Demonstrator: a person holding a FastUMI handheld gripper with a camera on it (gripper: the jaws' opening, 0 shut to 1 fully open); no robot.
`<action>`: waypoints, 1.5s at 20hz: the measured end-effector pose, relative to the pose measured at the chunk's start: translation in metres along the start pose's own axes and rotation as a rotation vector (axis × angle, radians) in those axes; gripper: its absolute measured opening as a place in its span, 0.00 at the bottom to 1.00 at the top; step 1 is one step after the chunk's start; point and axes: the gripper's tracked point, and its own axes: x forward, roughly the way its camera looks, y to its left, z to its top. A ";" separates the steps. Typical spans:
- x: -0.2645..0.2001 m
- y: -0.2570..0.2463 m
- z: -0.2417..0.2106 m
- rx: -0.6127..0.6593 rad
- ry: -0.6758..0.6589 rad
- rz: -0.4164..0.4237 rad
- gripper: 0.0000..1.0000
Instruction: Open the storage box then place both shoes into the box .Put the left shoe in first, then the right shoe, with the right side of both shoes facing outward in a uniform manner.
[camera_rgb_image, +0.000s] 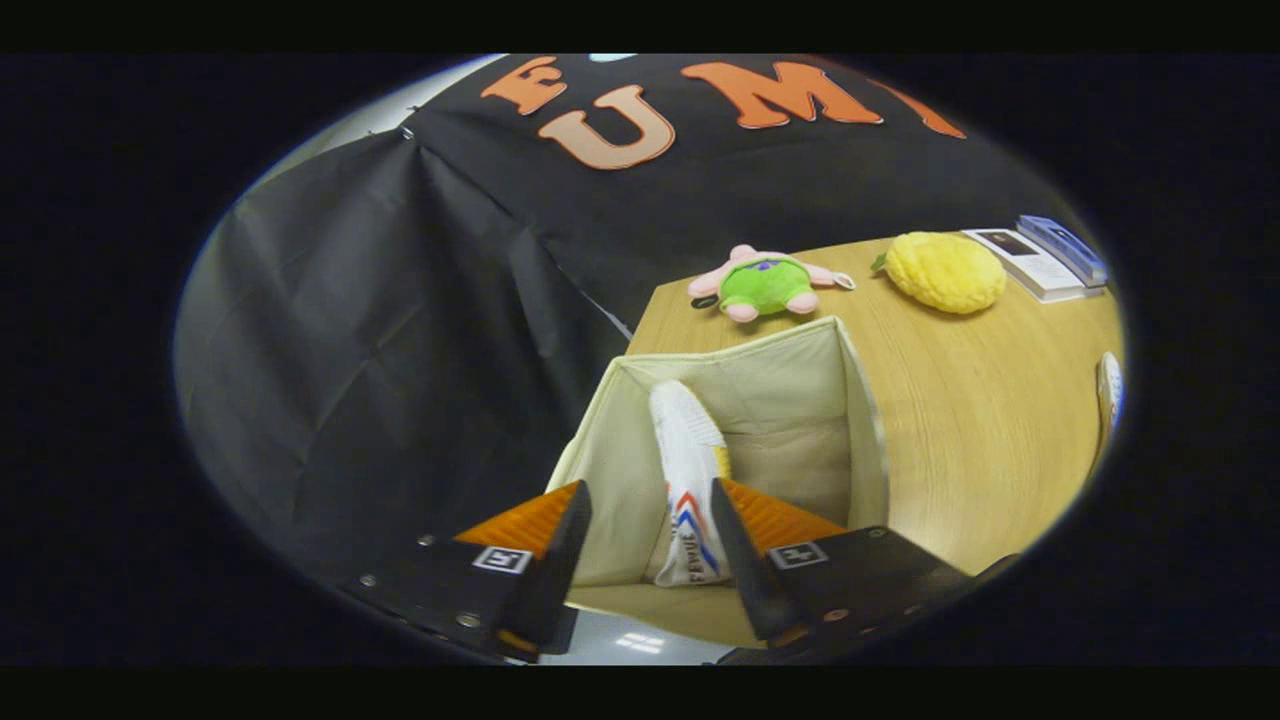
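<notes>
A beige fabric storage box (775, 390) stands open on the wooden table (980, 450), at the table's left end. Inside it a white shoe (690, 460) with red and blue stripes lies on its side along the left wall, toe pointing away from me. My gripper (648, 490) hovers over the box's near rim, open. The shoe's heel sits between the fingers, close to the right finger, with a gap to the left one. A second white shoe (1108, 390) shows partly at the table's far right.
Beyond the box lie a pink and green plush toy (765, 283) and a yellow plush (945, 270). A white flat box (1035, 265) with a blue object (1065, 248) sits at the back right. Black cloth hangs to the left and behind.
</notes>
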 end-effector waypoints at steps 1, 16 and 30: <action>-0.003 -0.004 0.005 -0.010 -0.014 -0.003 0.80; -0.098 -0.194 0.104 0.008 -0.230 -0.214 0.98; -0.203 -0.444 0.084 0.097 -0.249 -0.589 0.99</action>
